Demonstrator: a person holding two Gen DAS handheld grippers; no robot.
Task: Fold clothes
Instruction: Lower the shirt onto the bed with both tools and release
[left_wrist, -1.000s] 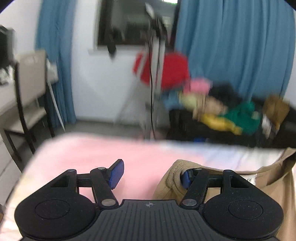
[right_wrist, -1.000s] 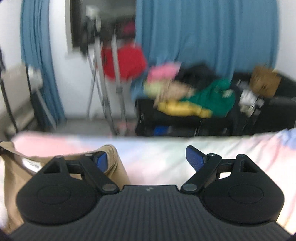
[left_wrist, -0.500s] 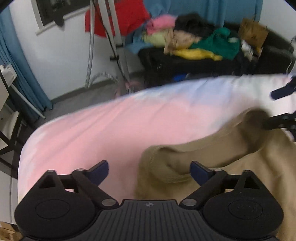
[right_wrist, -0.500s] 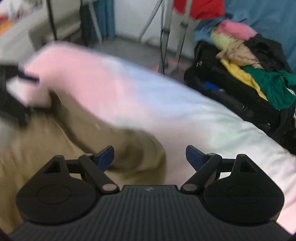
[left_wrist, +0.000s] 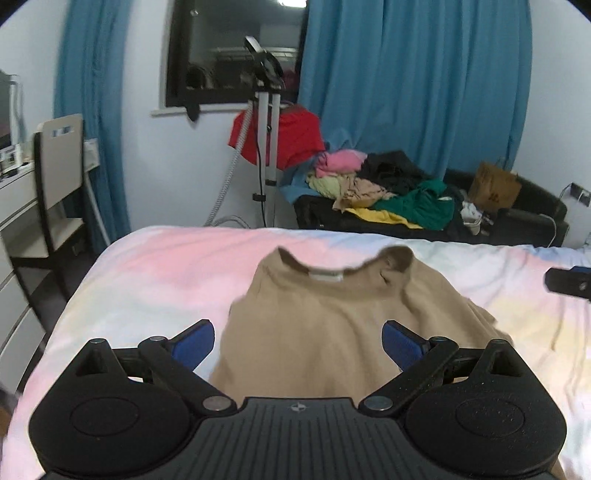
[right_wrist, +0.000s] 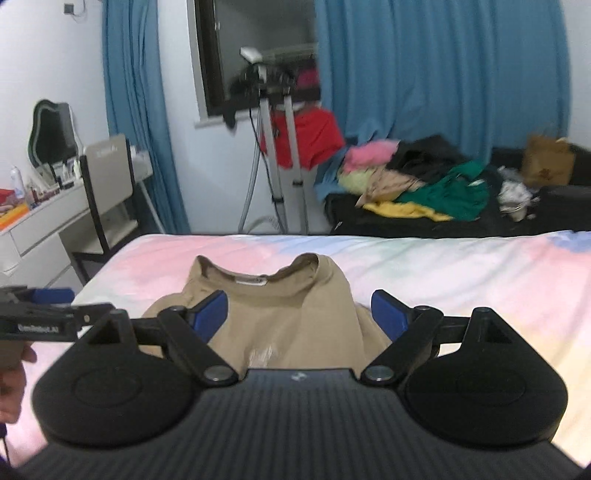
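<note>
Tan shirt (left_wrist: 325, 317) lies on the pastel bedsheet (left_wrist: 155, 273), centre of the frame, collar pointing toward the far edge and one corner of the neckline curling up. Left gripper (left_wrist: 297, 341) hangs over it, jaws spread wide, gripping nothing. Right gripper (right_wrist: 299, 314) does the same, jaws wide apart with the cloth showing between the blue pads (right_wrist: 388, 308). A pile of clothes (right_wrist: 410, 181) sits upper right.

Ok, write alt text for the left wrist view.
A tan T-shirt lies collar-away on a pastel bedsheet, framed by the open left gripper and its blue-padded fingers. Beyond stand blue curtains, a tripod and a clothes pile.
</note>
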